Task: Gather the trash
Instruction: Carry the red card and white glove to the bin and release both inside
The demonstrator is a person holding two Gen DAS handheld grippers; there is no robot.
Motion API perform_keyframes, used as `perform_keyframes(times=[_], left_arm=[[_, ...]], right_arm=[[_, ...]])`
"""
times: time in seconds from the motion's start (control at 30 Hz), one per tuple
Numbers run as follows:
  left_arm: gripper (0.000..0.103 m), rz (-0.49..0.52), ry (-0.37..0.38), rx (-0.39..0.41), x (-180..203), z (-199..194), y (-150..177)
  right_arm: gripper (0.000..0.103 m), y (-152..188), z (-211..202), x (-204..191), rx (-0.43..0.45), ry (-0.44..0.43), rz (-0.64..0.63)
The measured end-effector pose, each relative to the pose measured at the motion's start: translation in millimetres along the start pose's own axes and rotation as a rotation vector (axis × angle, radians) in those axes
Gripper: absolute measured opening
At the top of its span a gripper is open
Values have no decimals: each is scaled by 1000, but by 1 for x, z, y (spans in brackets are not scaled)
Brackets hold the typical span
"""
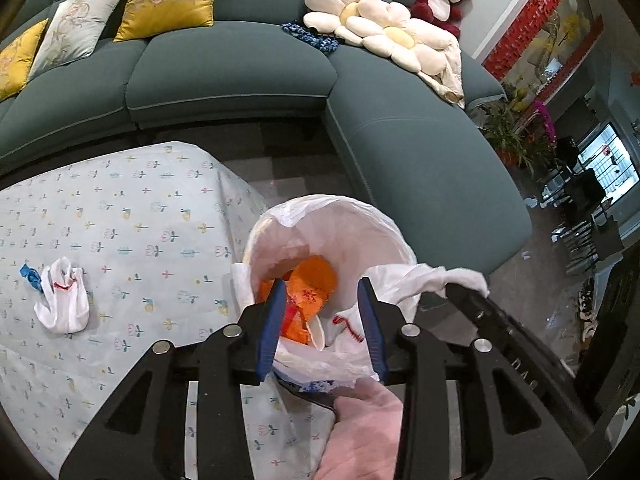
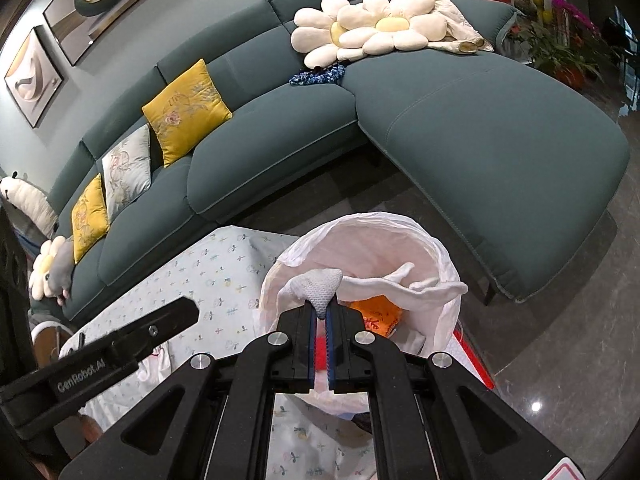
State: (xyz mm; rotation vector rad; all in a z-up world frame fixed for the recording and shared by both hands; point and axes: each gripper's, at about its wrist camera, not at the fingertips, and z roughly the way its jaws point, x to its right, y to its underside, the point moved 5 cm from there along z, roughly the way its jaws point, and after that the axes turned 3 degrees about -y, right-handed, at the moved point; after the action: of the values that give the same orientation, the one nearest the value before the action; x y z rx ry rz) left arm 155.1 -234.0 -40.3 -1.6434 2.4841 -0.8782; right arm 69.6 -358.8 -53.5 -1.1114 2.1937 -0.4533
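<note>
Left wrist: floral tablecloth (image 1: 132, 216), teal sofa (image 1: 232, 68) behind; left hand-held gripper (image 1: 322, 292) part-open, right hand-held gripper (image 2: 320, 312) pinching white sock (image 2: 320, 280).

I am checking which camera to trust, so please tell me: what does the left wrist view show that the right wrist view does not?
Only the left wrist view: a crumpled white bag on the tablecloth, a bare hand, and the open left gripper.
Only the right wrist view: wall pictures and the right gripper shut on a white cloth.
Both: the lined trash bin with orange trash, and the green sofa.

Left hand-held gripper (image 1: 326, 284) gapes empty; right hand-held gripper (image 2: 322, 312) is clamped tight.
</note>
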Motion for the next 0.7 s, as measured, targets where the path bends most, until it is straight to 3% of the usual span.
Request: perform_keyframes(times=[0.2, 0.43, 0.7], left_arm=[[35, -4, -34, 4, -14, -1, 3], [35, -36, -58, 5, -31, -3, 4], [36, -60, -72, 16, -46, -11, 6]], right_arm=[[6, -1, 7, -8, -8, 3, -14], [25, -1, 8, -19, 1, 20, -28], [33, -1, 5, -36, 4, 16, -61]])
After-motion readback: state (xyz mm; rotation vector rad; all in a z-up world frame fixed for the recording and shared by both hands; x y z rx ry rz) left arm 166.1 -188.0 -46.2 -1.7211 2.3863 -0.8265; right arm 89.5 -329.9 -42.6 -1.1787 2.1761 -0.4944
